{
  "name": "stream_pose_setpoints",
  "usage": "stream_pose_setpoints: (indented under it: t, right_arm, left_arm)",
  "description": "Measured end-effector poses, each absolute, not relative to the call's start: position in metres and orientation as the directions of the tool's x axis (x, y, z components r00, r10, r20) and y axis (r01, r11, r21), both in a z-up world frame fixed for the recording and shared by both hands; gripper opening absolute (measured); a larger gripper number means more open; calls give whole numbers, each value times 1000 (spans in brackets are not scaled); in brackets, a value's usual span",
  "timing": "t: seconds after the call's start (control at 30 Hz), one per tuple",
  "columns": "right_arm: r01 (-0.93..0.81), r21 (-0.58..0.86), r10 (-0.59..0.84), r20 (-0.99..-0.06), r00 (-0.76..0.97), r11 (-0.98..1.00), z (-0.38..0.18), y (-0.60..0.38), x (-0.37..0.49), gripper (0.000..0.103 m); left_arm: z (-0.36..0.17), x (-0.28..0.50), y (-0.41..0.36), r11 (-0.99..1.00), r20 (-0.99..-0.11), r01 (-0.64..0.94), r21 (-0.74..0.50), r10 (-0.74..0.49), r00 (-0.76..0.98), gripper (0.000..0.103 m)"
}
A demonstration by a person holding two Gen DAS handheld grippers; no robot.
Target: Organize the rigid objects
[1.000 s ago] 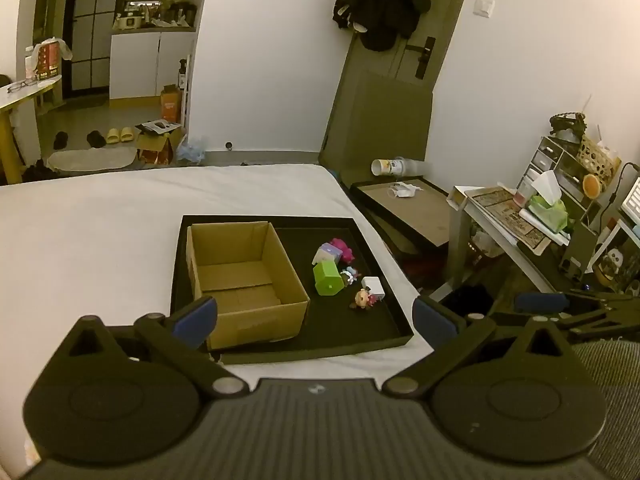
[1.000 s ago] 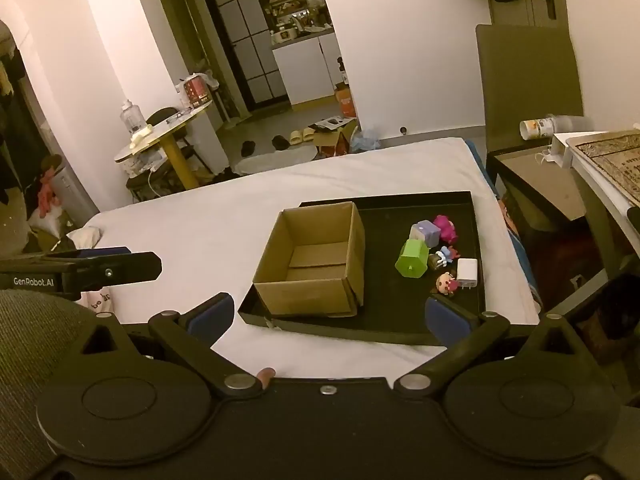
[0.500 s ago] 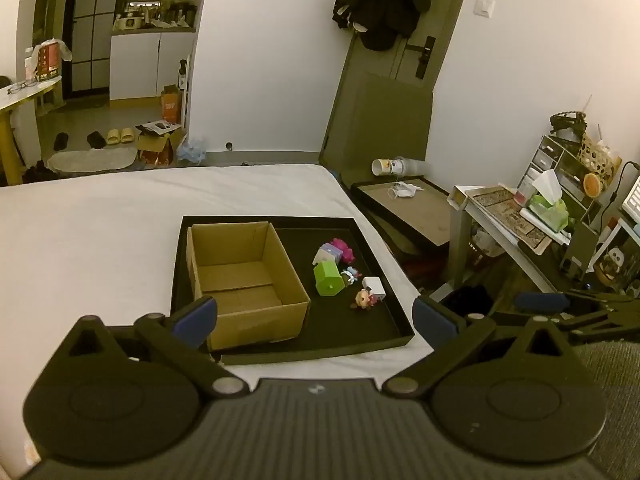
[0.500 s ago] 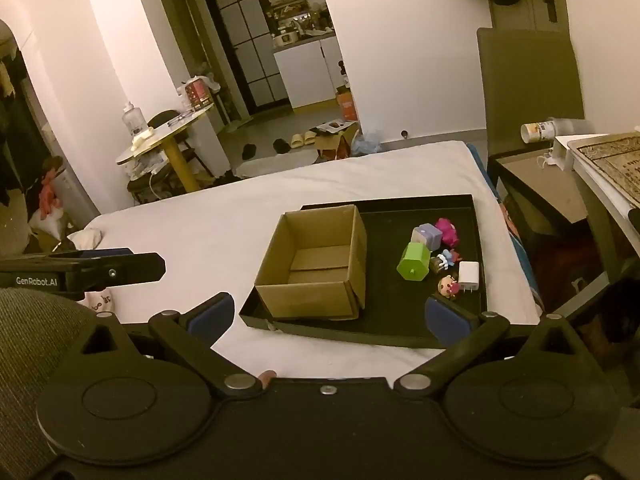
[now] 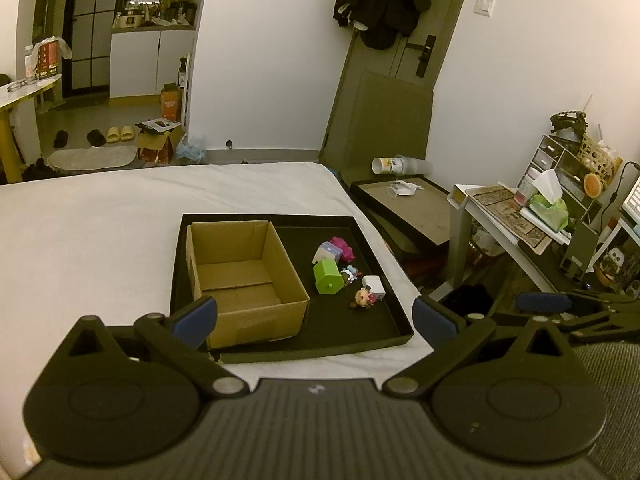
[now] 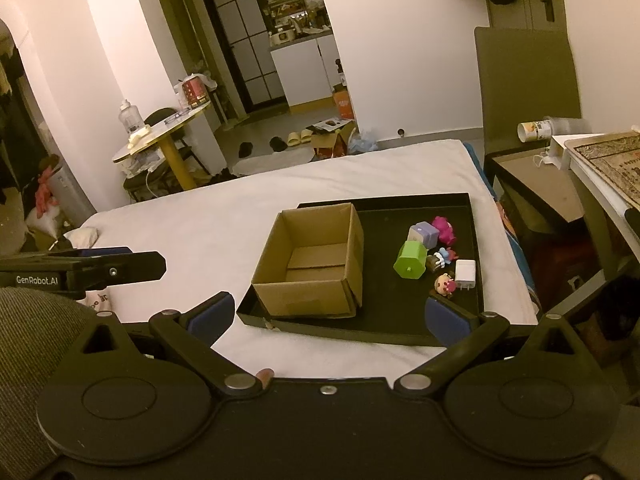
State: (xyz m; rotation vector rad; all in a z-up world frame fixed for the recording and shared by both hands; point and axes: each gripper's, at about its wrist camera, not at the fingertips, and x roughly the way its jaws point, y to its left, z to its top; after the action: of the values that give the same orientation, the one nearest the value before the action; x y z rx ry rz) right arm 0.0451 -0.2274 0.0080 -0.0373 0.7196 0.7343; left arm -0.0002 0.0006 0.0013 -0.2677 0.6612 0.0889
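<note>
A: We log the toys first. A green hexagonal block (image 6: 409, 265), a lilac cube (image 6: 423, 234), a pink figure (image 6: 443, 229), a small blue-haired figure (image 6: 443, 258), a white charger plug (image 6: 465, 273) and a round-headed doll (image 6: 445, 283) sit bunched on the right half of the black tray (image 6: 416, 328). The cardboard box (image 6: 312, 264) stands open and empty on the left half of the same tray.

B: Grippers?

A: Our right gripper (image 6: 327, 314) hovers short of the tray's near edge, jaws spread wide, holding nothing. Our left gripper (image 5: 314, 316) is likewise spread and empty, nearer the box's front corner.

B: So we judge nothing is sorted yet; first pick pending.

A: Agreed. We suggest the right gripper takes an outlying piece, the plug or the doll, since both lie nearest and stand a little clear of the cluster. Come down from above, close across the flat sides of the plug, lift clear of the box wall, then release over the box mouth.

B: Edges?

A: The tray rim is raised, so no sliding in low. The doll touches or nearly touches the plug; we cannot tell which. Open tray floor lies in front of the toys, and white bed (image 5: 100, 232) lies wide to the left.
</note>
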Motion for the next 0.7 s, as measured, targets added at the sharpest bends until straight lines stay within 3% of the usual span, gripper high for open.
stream_pose_setpoints:
  t: [0.7]
  right_arm:
    - [-628,196,594,-612,522,753,8,-226,44,103]
  left_arm:
    - [0,-2,0,964,-614,-172,-205,10,789,103]
